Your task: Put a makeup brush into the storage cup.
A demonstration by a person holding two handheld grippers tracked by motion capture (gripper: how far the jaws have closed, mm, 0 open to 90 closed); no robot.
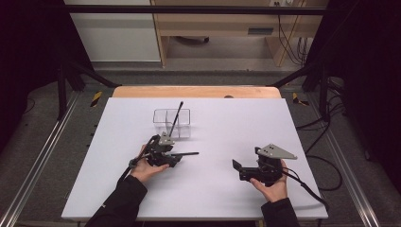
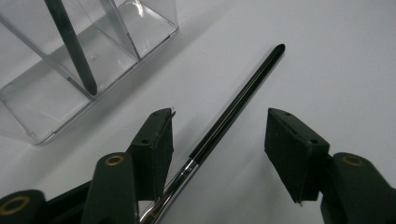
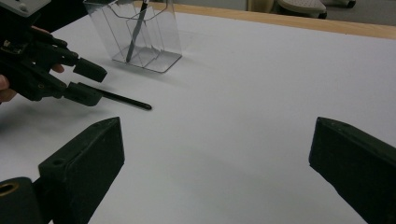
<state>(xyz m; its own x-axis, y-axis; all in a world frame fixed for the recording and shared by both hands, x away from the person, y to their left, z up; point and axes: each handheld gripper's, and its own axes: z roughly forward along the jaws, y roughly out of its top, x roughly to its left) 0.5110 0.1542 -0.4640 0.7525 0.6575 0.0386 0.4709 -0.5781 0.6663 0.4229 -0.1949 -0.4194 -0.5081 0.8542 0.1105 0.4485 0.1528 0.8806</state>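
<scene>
Just in front of the clear organiser [image 1: 171,123], the left gripper [image 2: 219,140] straddles the black brush [image 2: 233,109] lying on the bench [image 1: 227,189], jaws spread and off-centre, so it could skid away.

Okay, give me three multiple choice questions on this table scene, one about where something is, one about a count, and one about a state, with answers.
1. Where does the loose black brush lie?
A. in the clear holder
B. flat on the white table, between the left claw's jaws
C. on the floor

2. How many brushes stand in the clear holder?
A. one
B. two
C. none

3. How does the right claw stand?
A. shut on a brush
B. shut on nothing
C. open, holding nothing

Answers: 1 B, the left gripper view shows it on the white table, with the left claw around it. 2 A, a single brush in the holder leans there. 3 C, its jaws stand wide apart over bare table.
</scene>
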